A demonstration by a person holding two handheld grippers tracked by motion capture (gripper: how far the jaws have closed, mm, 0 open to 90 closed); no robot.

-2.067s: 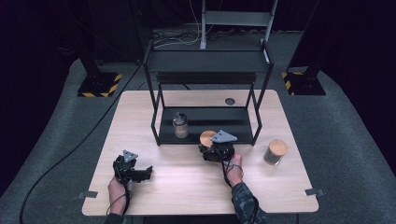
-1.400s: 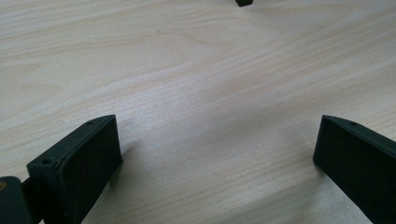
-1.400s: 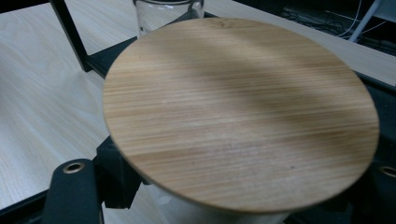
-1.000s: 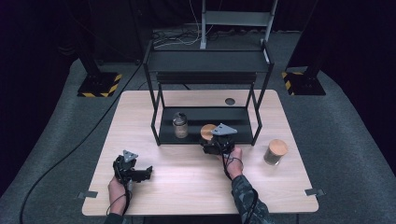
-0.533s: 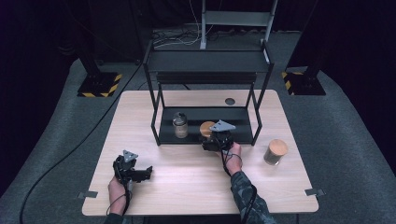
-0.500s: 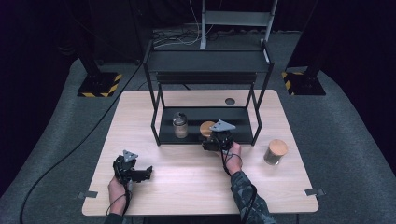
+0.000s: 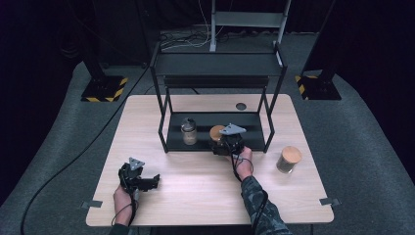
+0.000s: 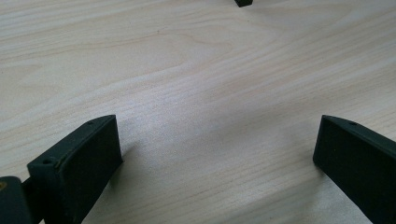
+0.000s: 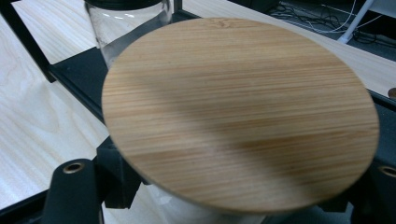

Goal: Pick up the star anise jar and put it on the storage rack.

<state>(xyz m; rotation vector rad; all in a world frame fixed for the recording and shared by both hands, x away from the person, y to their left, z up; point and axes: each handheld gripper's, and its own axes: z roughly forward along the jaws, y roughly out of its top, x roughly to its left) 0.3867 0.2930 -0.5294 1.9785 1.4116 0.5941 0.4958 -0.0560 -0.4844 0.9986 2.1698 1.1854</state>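
dark grey carpet and black drapes surround a pale wooden tabletop with a black two-level shelf rack at its far middle. on the rack's lower shelf, at the left, stands a clear glass jar with a dark lid; what it holds cannot be told. just right of it, at the near edge of that shelf, is a jar with a round bamboo lid, held in the right claw. in the right gripper view the lid is tilted toward the camera with clear glass beneath it, and the black jaws are closed against the jar's sides below the lid; its contents are hidden. the dark-lidded jar stands just behind it. a third jar with a bamboo lid, brownish through the glass, stands alone on the tabletop near the right edge, well apart from the rack. the left claw rests low over the near left of the tabletop, jaws spread wide with bare wood between them.
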